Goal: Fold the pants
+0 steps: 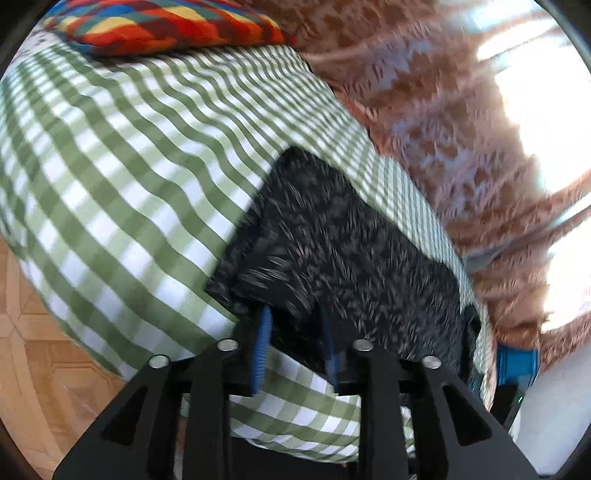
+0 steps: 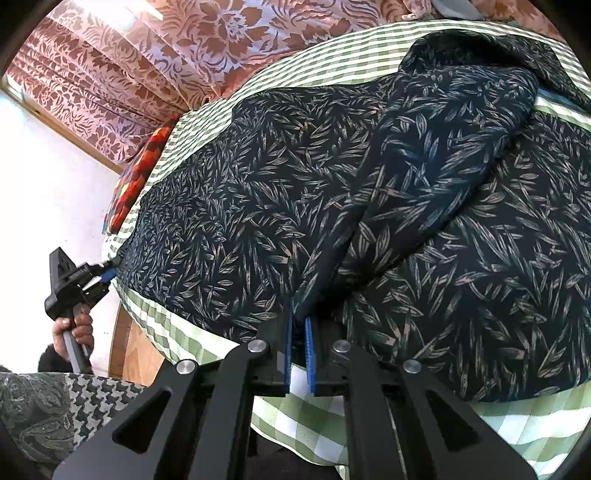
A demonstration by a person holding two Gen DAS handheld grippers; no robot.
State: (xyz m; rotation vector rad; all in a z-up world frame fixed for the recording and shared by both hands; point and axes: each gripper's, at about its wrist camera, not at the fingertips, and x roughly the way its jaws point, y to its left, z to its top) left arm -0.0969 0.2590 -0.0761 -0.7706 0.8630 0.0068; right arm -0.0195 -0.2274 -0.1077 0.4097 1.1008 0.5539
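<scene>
Right gripper (image 2: 300, 321) first: blue pads close together, pinching a fold of the pants (image 2: 369, 184) at the near edge, fabric tucked between the tips. Clamped tight on cloth.

Left gripper (image 1: 295, 328): blue pads standing apart w/ pants (image 1: 332, 240) edge lying between them, cloth not squeezed. Not gripping. Same gripper seen from right wrist view (image 2: 105, 275), tips at the far left corner of the pants, person's hand (image 2: 74, 328) wrapped round its grey handle.

Pants: dark fabric w/ pale leaf print, spread across the bed (image 2: 332, 48). One layer folded over on top, ridge running from the right gripper up toward the far side of the bed. In left wrist view only a dark slab of pants near the bed's right edge, blurry.

Bed cover: green & white check, showing all round the pants. Bright patchwork pillow (image 1: 162, 22) at the far end of the bed, beyond the pants. Also in right wrist view (image 2: 133, 181), left of the pants.

Curtain (image 2: 147, 55), brown-pink floral, behind the bed. Wood floor (image 1: 37, 332) below the bed's left side.
</scene>
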